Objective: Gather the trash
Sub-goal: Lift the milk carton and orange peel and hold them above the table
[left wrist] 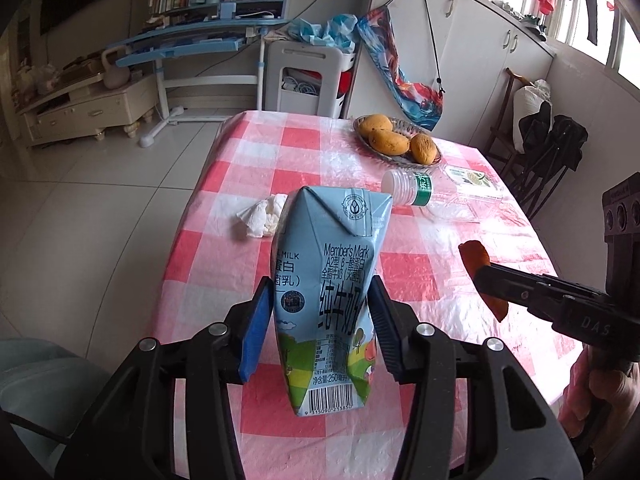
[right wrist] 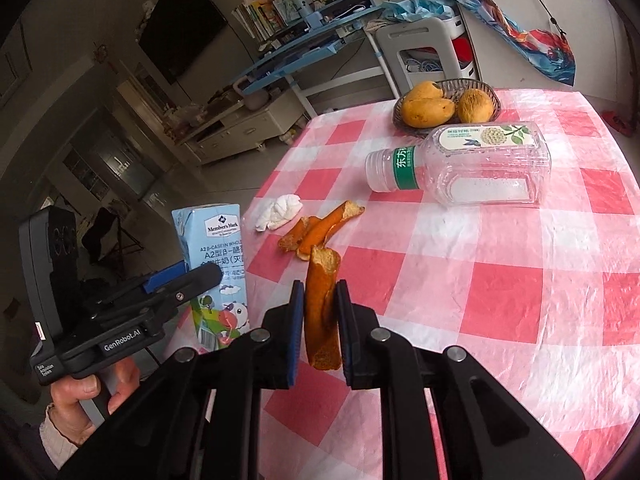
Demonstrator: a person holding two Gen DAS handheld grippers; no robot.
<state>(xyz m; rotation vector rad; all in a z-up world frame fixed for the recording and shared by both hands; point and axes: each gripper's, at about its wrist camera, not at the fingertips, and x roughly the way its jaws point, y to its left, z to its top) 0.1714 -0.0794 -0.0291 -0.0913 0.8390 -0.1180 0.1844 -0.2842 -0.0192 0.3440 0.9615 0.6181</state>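
My left gripper [left wrist: 320,308] is shut on a light blue milk carton [left wrist: 332,264] and holds it above the near end of the checked table. The carton also shows in the right wrist view [right wrist: 218,256], held by the left gripper [right wrist: 188,280]. My right gripper [right wrist: 320,304] is shut on a strip of orange peel [right wrist: 322,312]; in the left wrist view the peel [left wrist: 476,264] sticks out of the right gripper [left wrist: 486,280]. More orange peel [right wrist: 320,230], a crumpled white tissue [right wrist: 280,210] [left wrist: 262,216] and an empty clear bottle [right wrist: 460,172] [left wrist: 436,194] lie on the table.
The table [right wrist: 500,288] has a pink and white checked cloth. A dish of mangoes [right wrist: 444,106] [left wrist: 396,140] stands at its far end. A white cart [left wrist: 308,80], a blue desk [left wrist: 192,40] and a low cabinet stand beyond, on a tiled floor.
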